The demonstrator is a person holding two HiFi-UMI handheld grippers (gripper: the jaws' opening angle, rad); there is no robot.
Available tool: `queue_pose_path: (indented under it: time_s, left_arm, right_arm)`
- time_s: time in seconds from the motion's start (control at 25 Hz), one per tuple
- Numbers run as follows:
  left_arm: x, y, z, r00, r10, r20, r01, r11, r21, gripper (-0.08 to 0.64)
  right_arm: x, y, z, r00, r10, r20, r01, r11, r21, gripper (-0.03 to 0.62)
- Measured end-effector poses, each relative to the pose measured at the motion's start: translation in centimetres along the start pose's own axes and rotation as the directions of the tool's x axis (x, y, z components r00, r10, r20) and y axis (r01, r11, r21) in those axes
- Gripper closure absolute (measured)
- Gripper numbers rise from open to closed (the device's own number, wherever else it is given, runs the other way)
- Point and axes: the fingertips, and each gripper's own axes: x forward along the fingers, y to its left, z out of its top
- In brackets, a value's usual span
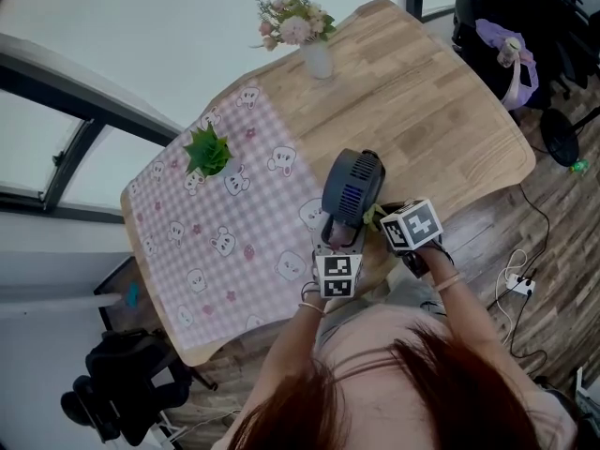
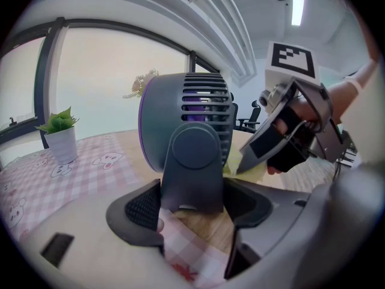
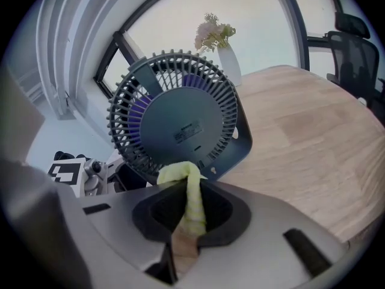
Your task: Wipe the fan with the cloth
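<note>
A dark grey desk fan (image 1: 353, 186) with purple blades stands near the table's front edge, where the checked cloth meets bare wood. My left gripper (image 1: 336, 248) is shut on the fan's upright stand (image 2: 191, 161), which fills the gap between the jaws of the left gripper (image 2: 192, 208). My right gripper (image 1: 386, 219) sits just right of the fan, shut on a yellow-green cloth (image 3: 190, 194). In the right gripper view the cloth's bunched top touches the lower rim of the fan's grille (image 3: 174, 122). The left gripper view shows the cloth (image 2: 245, 164) against the fan's side.
A pink checked tablecloth (image 1: 216, 242) covers the left part of the wooden table (image 1: 441, 111). A small potted plant (image 1: 208, 151) and a vase of flowers (image 1: 305, 31) stand farther back. Office chairs (image 1: 525, 26) stand beyond the right edge, another chair (image 1: 122, 382) at lower left.
</note>
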Motion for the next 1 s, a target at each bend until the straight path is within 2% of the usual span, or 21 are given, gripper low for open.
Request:
queue_pose_path:
  time_s: [0.48,0.68,1.0]
  left_arm:
    - [-0.1,0.0,0.0,1.000,0.006,0.002,-0.006,1.000,0.002,0.253]
    - [-0.1,0.0,-0.1,1.000,0.007,-0.001,-0.007,1.000,0.000,0.253]
    - [-0.1,0.0,0.0,1.000,0.007,-0.001,-0.007,1.000,0.002,0.253]
  right_arm:
    - [0.3,-2.7,1.1,0.999,-0.033,0.019,0.032,0.998,0.057,0.545]
    - [0.2,-3.7,1.8,0.998,-0.056,0.017,0.055,0.997,0.046,0.545]
    - [-0.4,-5.7,3.5,0.994,-0.092,0.063,0.088,0.994,0.072,0.545]
